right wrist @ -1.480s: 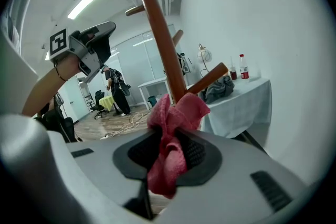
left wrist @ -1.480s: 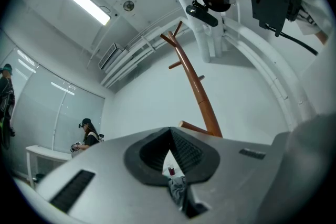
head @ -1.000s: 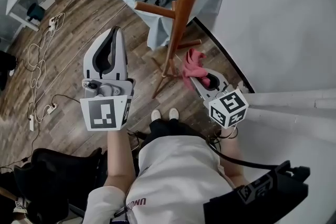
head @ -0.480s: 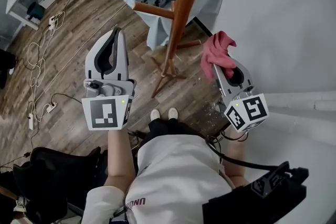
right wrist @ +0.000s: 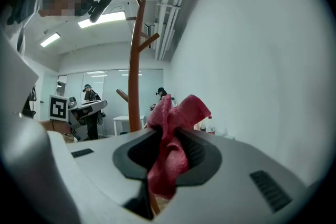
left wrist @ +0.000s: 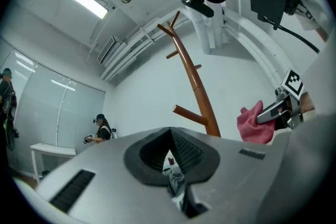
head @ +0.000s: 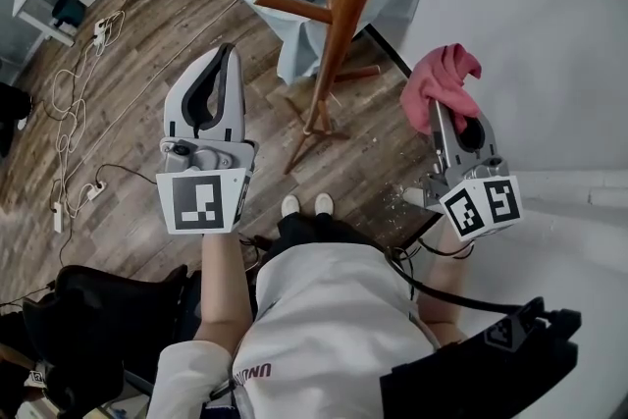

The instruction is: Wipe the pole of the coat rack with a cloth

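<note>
The right gripper (head: 442,113) has risen from low beside the foot of the pole (head: 339,25) to the upper right of the head view. It has carried the cloth (head: 446,76) up with it. The left gripper (head: 214,74) has barely shifted at centre left.

The cloth is a pinkish-red rag, crumpled into a loose tuft. The right gripper's jaws pinch it around its middle. In the right gripper view it fills the gap between them and flops out above (right wrist: 170,134). It looks light, soft and limp, more likely to fold or slide than to push back. A hold on a thick bunch, as here, seems right, since it leaves free fabric to press against the wood. The left gripper's jaws are pressed together on nothing.

The pole is a slim, smooth, reddish-brown wooden shaft with short angled pegs (head: 294,7). It runs from top centre down to splayed feet (head: 312,137) at mid frame. It looks stiff, though the stand may rock if pushed hard. The cloth hangs to the pole's right, near it but not touching.
</note>
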Available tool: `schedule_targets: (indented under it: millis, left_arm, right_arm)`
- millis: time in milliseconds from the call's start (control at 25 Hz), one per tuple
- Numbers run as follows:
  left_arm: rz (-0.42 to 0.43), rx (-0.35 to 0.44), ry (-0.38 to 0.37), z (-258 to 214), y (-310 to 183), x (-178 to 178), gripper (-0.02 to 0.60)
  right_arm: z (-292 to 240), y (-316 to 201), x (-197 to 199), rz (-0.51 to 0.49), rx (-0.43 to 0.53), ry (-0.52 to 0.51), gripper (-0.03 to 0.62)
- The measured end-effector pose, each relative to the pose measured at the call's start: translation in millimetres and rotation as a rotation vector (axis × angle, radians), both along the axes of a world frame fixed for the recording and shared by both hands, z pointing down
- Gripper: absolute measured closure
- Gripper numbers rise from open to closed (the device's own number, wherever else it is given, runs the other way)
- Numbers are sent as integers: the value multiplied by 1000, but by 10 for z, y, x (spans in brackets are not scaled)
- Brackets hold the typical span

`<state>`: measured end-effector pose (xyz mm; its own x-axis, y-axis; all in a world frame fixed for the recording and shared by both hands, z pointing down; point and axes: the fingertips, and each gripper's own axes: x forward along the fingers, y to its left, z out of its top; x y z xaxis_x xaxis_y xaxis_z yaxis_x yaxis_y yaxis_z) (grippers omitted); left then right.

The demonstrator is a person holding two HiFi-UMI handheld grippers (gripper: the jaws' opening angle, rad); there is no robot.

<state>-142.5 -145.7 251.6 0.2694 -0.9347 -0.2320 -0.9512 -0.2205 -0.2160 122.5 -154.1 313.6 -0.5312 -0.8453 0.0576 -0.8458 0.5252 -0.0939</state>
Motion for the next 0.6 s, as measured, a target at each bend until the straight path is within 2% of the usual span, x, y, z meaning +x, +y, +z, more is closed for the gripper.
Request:
schedule_targets:
  millis: [200, 600]
  left_arm:
    - [-9, 1, -1, 33, -2, -31, 569]
    - [12, -19, 4, 118, 13, 52, 569]
  right_arm:
    - [-79, 20, -9, -15, -2, -120, 503]
    - [-114, 50, -20, -26, 8, -118, 503]
